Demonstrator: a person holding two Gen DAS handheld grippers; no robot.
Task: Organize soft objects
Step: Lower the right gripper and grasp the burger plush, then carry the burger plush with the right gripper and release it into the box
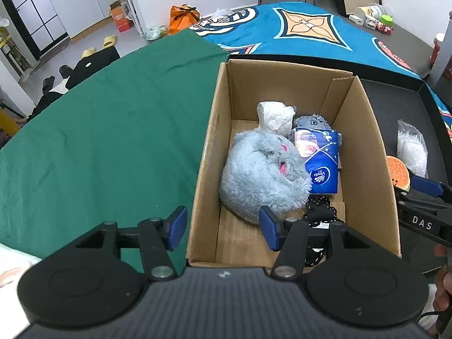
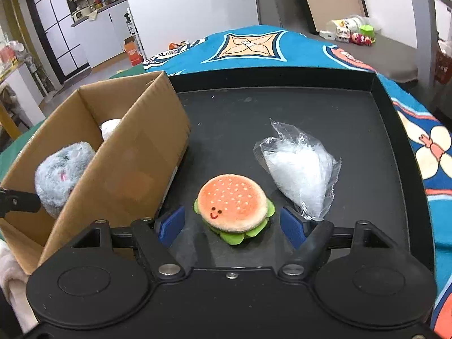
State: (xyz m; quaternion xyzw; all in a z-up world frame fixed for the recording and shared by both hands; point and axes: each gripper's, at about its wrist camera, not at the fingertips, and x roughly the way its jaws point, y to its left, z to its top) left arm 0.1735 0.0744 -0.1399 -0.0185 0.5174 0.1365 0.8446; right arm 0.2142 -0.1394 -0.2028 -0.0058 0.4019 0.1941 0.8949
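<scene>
A cardboard box (image 1: pixel 364 130) holds a grey furry plush (image 1: pixel 260 175), a blue tissue pack (image 1: pixel 322 163), a white crumpled bag (image 1: pixel 274 117) and a black item (image 1: pixel 319 214). My left gripper (image 1: pixel 223 227) is open and empty, straddling the box's left wall. A burger plush (image 2: pixel 233 207) lies on the black tray (image 2: pixel 353 107) beside a clear plastic bag (image 2: pixel 299 169). My right gripper (image 2: pixel 231 227) is open, its jaws on either side of the burger plush, not touching it. The box (image 2: pixel 118 163) stands left of the burger plush.
A green cloth (image 1: pixel 99 141) covers the surface left of the box. A blue patterned blanket (image 2: pixel 254 48) lies behind the tray. Small items (image 2: pixel 350 32) sit at the far right. The right gripper's finger (image 1: pixel 423 195) shows in the left wrist view.
</scene>
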